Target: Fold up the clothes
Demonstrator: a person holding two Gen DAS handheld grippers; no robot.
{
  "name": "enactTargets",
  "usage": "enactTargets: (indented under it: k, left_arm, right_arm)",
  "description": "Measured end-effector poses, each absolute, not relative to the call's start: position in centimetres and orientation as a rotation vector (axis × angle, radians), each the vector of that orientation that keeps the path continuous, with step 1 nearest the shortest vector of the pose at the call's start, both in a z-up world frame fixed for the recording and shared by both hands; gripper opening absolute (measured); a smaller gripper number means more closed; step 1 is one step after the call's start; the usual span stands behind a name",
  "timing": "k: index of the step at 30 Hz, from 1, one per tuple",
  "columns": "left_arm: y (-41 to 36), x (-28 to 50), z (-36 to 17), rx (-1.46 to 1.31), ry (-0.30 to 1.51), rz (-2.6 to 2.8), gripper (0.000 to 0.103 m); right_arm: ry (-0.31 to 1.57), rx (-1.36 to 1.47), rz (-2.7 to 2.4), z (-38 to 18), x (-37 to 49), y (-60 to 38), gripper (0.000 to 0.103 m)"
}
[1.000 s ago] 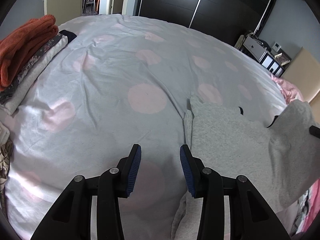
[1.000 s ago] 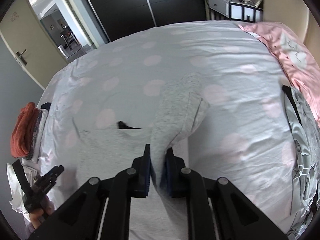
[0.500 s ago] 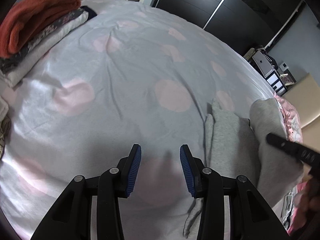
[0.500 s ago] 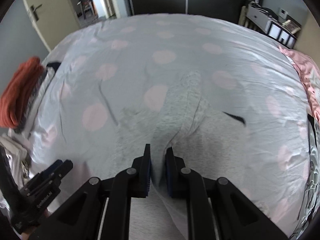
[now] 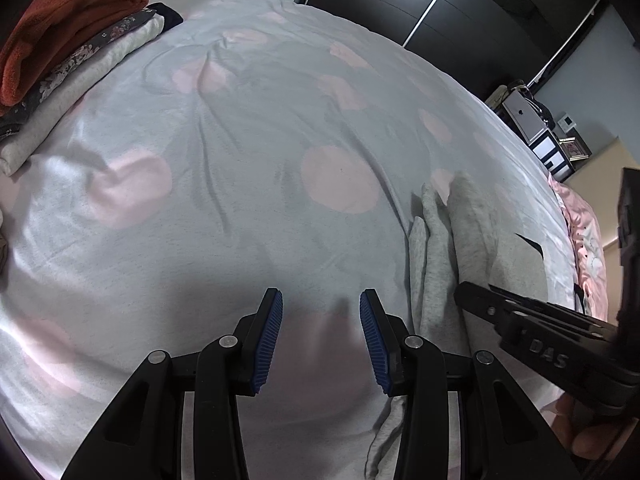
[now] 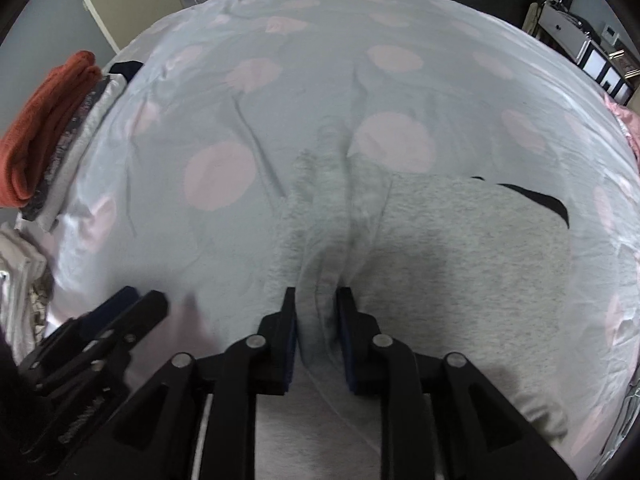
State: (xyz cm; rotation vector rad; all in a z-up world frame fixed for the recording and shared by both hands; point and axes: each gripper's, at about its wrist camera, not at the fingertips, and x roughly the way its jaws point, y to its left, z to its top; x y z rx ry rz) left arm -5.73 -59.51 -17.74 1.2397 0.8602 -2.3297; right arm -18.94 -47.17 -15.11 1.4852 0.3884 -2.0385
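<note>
A light grey sweatshirt (image 6: 460, 240) with a black neck trim lies on the dotted bedsheet (image 6: 224, 120). One sleeve is folded across its body. My right gripper (image 6: 318, 296) points down at that sleeve. Its jaws are opening, with a fold of grey fabric still between the pads and slack. In the left wrist view the sweatshirt (image 5: 472, 232) lies at the right, and the right gripper's black body (image 5: 532, 336) reaches in over it. My left gripper (image 5: 320, 300) hovers open over bare sheet just left of the garment, with nothing between its fingers.
A stack of folded clothes (image 5: 72, 28) topped by an orange piece sits at the bed's far left, also in the right wrist view (image 6: 44, 120). Pink bedding (image 5: 584, 232) lies at the right edge. A dark wardrobe (image 5: 440, 8) stands behind the bed.
My right gripper carried the sleeve leftward and down onto the sweatshirt's body, and its jaws have parted from a tight pinch. The left gripper stayed open and shifted slightly.
</note>
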Motion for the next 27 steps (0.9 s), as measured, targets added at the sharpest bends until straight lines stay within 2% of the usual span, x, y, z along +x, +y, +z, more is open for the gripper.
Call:
enactTargets:
  k: [6,12,20,22,23,27]
  left_arm:
    - [-59.3,-5.4,-17.3,1.227,0.854,-2.330,0.042]
    - [-58.8,-4.4,-16.6,1.204,0.939,-2.372,0.042]
    - [-55.4,-4.4,-15.6,1.290,0.964,-2.495,0.043]
    - [-54.3,-4.5,-15.4,1.325,0.938,-2.524,0.067]
    - [-53.7,-4.5,-15.4,1.345,0.921,-2.534,0.070]
    - [-51.3,-4.7,-16.1,1.465,0.785,-2.506,0.070]
  right_arm:
    - [0.341,1.392,-2.007,-11.1,-17.0,-45.9,0.022]
    - [0.261,1.333,-2.097,-8.0,-15.9,-39.6,0.022]
    - [0.117,1.391,-2.108,-12.5,-12.6,-31.7,0.022]
    - [0.113,1.376,-2.146,-13.1,-11.5,-29.3,0.022]
    - [0.107,1.360,-2.173,-13.3,-10.9,-27.9,0.022]
    - [0.144,1.297,-2.272,-13.8,-9.1,-23.1,0.030]
